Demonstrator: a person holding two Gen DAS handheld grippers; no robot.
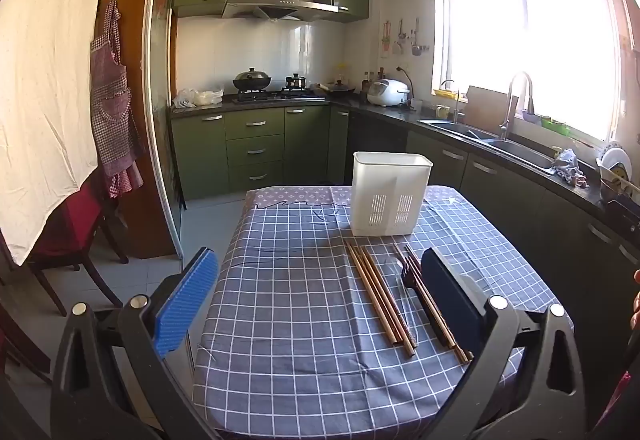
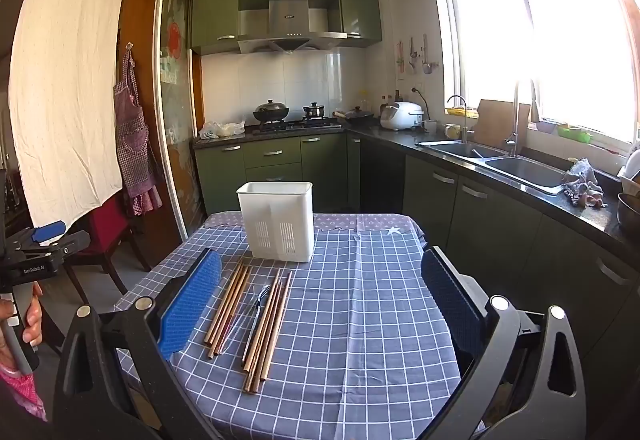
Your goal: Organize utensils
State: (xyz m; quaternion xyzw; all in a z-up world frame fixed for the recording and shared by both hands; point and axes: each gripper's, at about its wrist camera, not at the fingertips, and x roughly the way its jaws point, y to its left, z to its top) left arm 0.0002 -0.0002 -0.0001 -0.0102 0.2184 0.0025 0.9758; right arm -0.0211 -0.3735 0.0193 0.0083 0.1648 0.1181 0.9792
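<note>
Chopsticks (image 2: 256, 320) lie between right tongs (image 2: 320, 320)

A sunlit kitchen had green cabinets (image 2: 276, 156) and a steel range hood (image 2: 290, 26) at twelve o'clock, a bright window (image 2: 540, 40) above a double sink (image 2: 500, 160) at two o'clock, and a white sheet (image 2: 68, 88) at ten o'clock.

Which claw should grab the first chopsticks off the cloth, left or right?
Probably left. The chopsticks lie between the left claw's open fingers in the left wrist view, whereas they sit by the right claw's left finger. Both claws are open and empty; the holder stands just beyond.
</note>
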